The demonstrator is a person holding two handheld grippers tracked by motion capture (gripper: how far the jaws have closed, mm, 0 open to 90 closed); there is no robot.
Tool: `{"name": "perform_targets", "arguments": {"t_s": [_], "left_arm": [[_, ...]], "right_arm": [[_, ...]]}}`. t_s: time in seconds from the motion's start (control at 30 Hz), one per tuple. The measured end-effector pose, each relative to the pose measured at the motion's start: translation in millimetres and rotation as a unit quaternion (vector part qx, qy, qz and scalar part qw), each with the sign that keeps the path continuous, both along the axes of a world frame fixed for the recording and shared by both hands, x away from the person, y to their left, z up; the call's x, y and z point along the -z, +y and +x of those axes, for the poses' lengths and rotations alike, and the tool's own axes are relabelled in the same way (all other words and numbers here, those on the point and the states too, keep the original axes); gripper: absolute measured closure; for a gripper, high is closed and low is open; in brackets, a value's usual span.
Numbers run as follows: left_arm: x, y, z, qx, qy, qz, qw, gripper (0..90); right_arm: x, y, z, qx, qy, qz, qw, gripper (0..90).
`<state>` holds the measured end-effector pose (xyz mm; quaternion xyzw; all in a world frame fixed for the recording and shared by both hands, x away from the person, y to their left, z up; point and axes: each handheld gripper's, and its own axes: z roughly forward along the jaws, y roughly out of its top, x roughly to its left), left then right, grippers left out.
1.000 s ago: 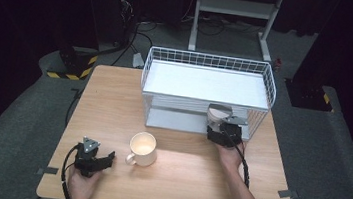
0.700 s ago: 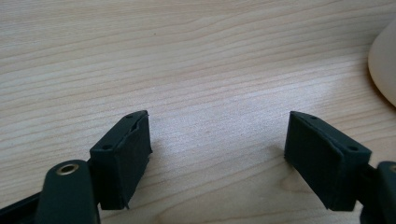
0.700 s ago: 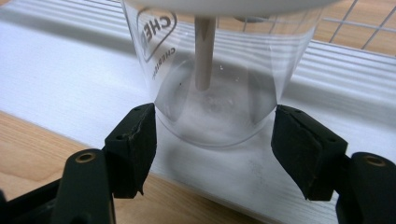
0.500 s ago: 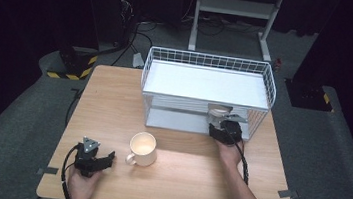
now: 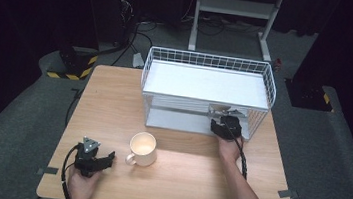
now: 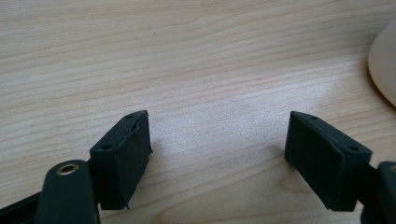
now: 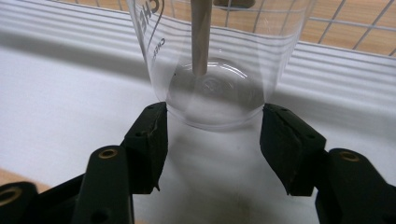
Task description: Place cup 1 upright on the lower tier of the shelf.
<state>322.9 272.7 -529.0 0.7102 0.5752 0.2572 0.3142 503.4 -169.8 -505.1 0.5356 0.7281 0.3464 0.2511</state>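
Observation:
A clear cup [image 7: 215, 56] with printed marks and a wooden stick [image 7: 201, 37] inside stands on the white lower shelf of the wire rack [image 5: 206, 83]. My right gripper [image 7: 212, 109] has just been closing, and its pads now press on the cup's base from both sides. From above, the right gripper [image 5: 226, 127] reaches into the rack's front right, with the cup [image 5: 221, 108] just beyond it. My left gripper [image 5: 107, 158] rests near the table's front left, open, with bare wood between its pads [image 6: 126, 154]. A cream mug [image 5: 142, 148] stands to its right.
The rack's upper shelf and wire front hang close over the right gripper. The mug's side [image 6: 385, 65] shows at the right edge of the left gripper view. The wooden table [image 5: 179, 190] has its front edge near both forearms.
The right gripper has edged a little deeper into the rack's lower tier, and the cup now shows less from above. The left gripper and the mug have not moved.

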Motion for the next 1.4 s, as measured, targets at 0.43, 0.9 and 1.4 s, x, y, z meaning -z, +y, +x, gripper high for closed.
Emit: {"name": "perform_targets", "arguments": {"t_s": [0.43, 0.9, 1.4], "left_arm": [[0.0, 0.1, 0.0, 0.000, 0.000, 0.000, 1.0000, 22.8], [0.0, 0.0, 0.0, 0.000, 0.000, 0.000, 1.0000, 22.8], [0.0, 0.0, 0.0, 0.000, 0.000, 0.000, 1.0000, 22.8]], "right_arm": [[4.6, -1.7, 4.1, 0.004, -0.001, -0.007, 1.0000, 48.6], [-14.3, -11.2, -19.3, -0.038, -0.016, 0.007, 0.9991, 40.7], [-30.5, -30.0, -46.0, -0.065, -0.027, 0.036, 0.9969, 31.9]]}}
